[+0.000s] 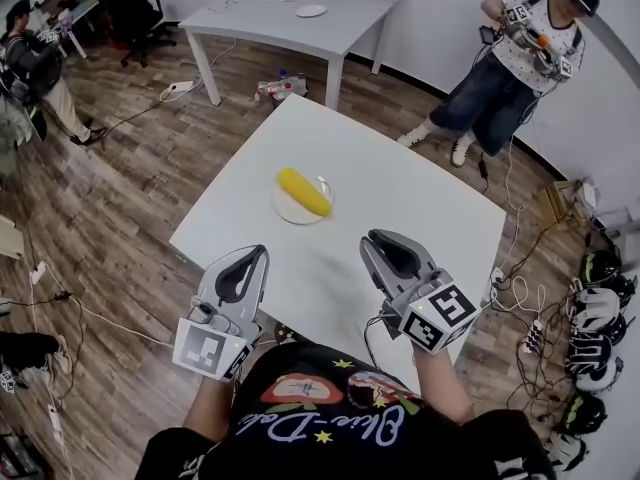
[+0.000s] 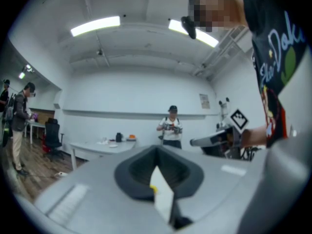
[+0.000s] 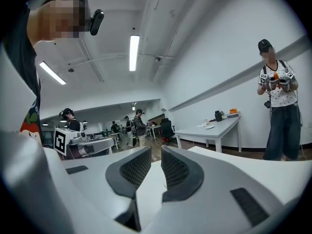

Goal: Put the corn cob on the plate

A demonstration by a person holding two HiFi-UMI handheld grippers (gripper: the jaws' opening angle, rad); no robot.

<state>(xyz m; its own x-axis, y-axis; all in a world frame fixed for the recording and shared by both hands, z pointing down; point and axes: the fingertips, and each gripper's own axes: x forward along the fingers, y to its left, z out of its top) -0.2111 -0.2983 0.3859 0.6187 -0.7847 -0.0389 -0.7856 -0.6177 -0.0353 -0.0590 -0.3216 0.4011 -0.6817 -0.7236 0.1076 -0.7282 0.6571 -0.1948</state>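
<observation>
Apparently shut, right gripper [image 3: 156, 150] (empty), left gripper [image 2: 157, 150] too

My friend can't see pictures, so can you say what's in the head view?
A yellow corn cob lies on a plate on a white table. Nearer the camera, the left gripper and right gripper are both shut and empty.

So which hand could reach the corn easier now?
Left, probably, though only just. The corn cob already lies on the plate. Both grippers are shut and empty; the left gripper sits slightly nearer than the right gripper.
</observation>
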